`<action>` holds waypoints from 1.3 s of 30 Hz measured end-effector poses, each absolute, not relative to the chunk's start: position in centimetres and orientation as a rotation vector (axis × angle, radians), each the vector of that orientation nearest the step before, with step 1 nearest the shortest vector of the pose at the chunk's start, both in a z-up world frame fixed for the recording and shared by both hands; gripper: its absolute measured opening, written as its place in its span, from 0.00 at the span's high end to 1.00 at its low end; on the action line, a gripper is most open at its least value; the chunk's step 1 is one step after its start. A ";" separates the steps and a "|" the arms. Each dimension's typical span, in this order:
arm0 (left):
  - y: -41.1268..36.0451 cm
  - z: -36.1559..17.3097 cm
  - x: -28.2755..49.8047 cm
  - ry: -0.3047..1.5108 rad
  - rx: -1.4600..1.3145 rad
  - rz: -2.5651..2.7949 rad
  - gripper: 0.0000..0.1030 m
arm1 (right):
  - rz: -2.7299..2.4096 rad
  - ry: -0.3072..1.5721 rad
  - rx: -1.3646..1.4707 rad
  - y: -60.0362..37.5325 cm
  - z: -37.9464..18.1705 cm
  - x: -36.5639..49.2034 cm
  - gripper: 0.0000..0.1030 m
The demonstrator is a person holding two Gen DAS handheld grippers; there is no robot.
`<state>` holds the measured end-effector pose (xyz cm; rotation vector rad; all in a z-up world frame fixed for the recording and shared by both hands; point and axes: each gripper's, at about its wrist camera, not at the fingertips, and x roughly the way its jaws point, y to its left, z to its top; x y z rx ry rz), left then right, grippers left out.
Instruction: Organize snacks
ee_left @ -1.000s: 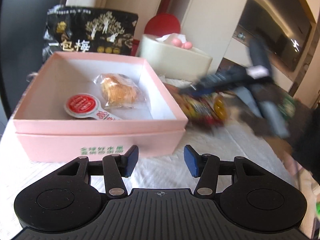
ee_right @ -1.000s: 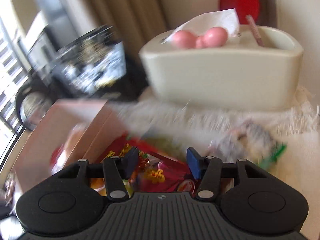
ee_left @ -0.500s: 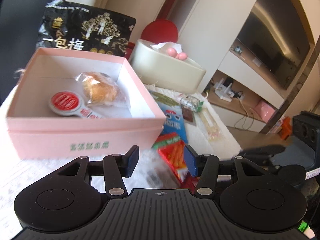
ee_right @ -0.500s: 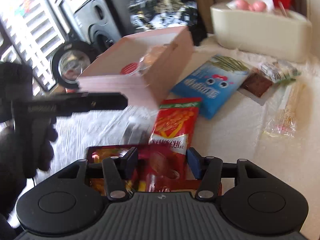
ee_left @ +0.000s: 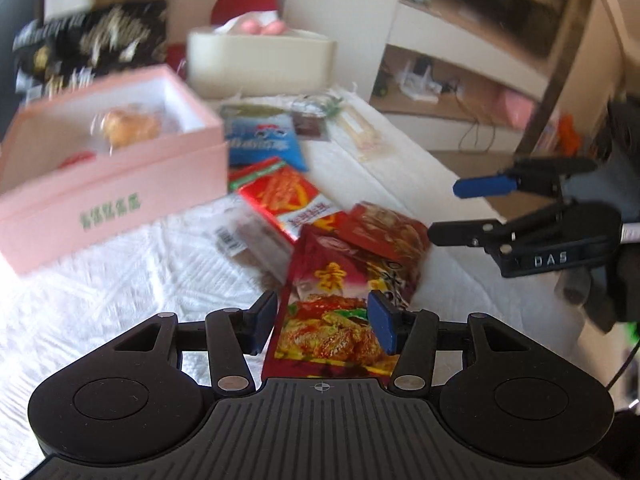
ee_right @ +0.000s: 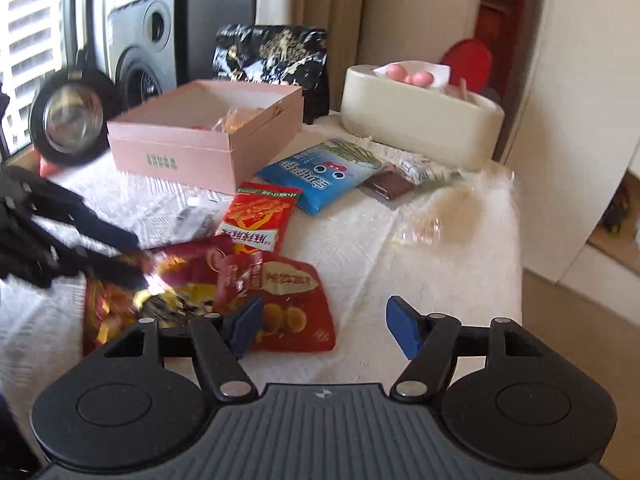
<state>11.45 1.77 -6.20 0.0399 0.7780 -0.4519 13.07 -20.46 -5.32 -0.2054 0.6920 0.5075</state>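
Dark-red packet [ee_left: 336,312] sits tilted up between the left gripper [ee_left: 322,322] pads, near the table's [ee_left: 120,280] front edge; pads flank it but a firm pinch can't be told, prob. lifting it toward the pink box [ee_left: 120,184] at back left. Right gripper [ee_right: 324,326] wide apart, holding nothing, above the red bag [ee_right: 288,300] near the front edge.

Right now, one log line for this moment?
left gripper: jaws around dark-red packet, grip unclear | right gripper: open, empty | pink box: holds two snacks
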 end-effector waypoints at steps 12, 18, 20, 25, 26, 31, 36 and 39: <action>-5.0 -7.5 10.2 0.798 0.301 -0.508 0.23 | 0.399 0.716 0.005 -23.4 -8.3 12.9 0.32; -4.2 -6.4 10.5 0.758 0.240 -0.511 0.26 | 0.405 0.701 0.079 -24.6 -9.5 12.7 0.26; -3.9 -6.4 11.2 0.756 0.241 -0.477 0.26 | 0.411 0.701 0.083 -24.6 -9.5 12.8 0.23; -4.0 -8.0 12.6 0.824 0.228 -0.554 0.13 | 0.417 0.700 0.077 -24.3 -9.6 12.7 0.21; -4.4 -8.1 12.7 0.829 0.243 -0.564 0.12 | 0.419 0.700 0.080 -24.4 -9.6 12.7 0.21; -5.9 -9.0 12.7 0.827 0.324 -0.582 0.03 | 0.430 0.702 0.078 -24.3 -9.7 12.8 0.17; -5.2 -8.9 12.8 0.838 0.290 -0.605 0.03 | 0.437 0.703 0.084 -24.4 -9.7 12.8 0.15; -4.7 -9.0 12.8 0.825 0.284 -0.631 0.03 | 0.444 0.705 0.082 -24.3 -9.7 12.8 0.14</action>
